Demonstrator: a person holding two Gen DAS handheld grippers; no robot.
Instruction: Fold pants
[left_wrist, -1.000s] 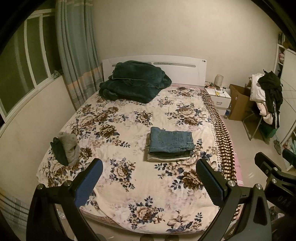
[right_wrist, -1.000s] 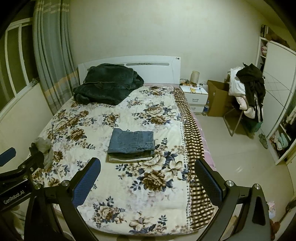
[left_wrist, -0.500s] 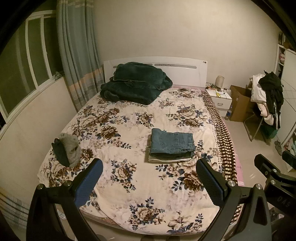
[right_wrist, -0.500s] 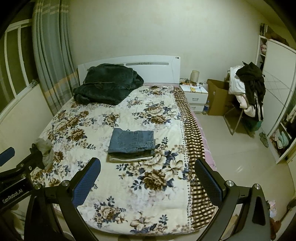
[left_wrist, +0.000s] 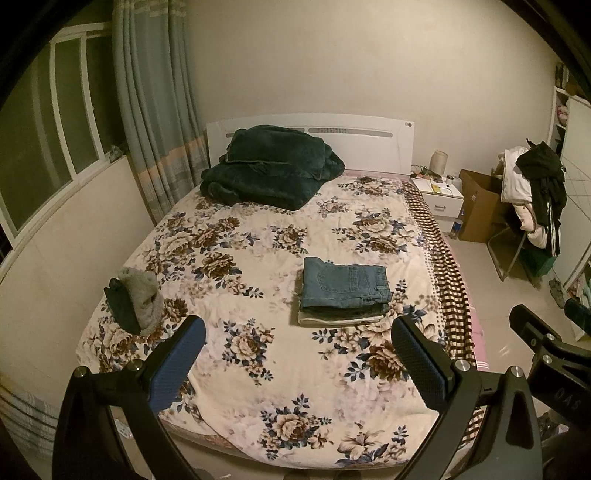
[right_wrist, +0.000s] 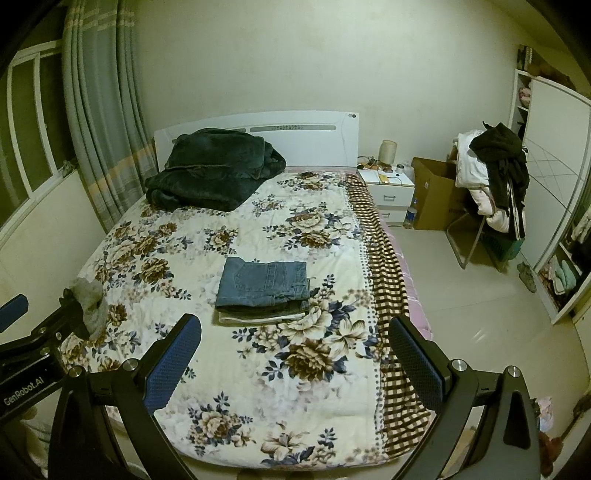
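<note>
Folded blue denim pants (left_wrist: 345, 284) atop a small stack, mid-bed (left_wrist: 258, 236)

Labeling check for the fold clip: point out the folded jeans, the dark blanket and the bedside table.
folded jeans (left_wrist: 345, 282), left wrist view, on the top denim layer.
dark blanket (left_wrist: 271, 166), left wrist view, middle of the heap by the headboard.
bedside table (right_wrist: 391, 192), right wrist view, on the upper drawer front.

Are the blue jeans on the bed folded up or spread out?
Folded. The blue jeans lie as a neat rectangle on top of a small stack of folded clothes, on the flowery bedspread.
</note>
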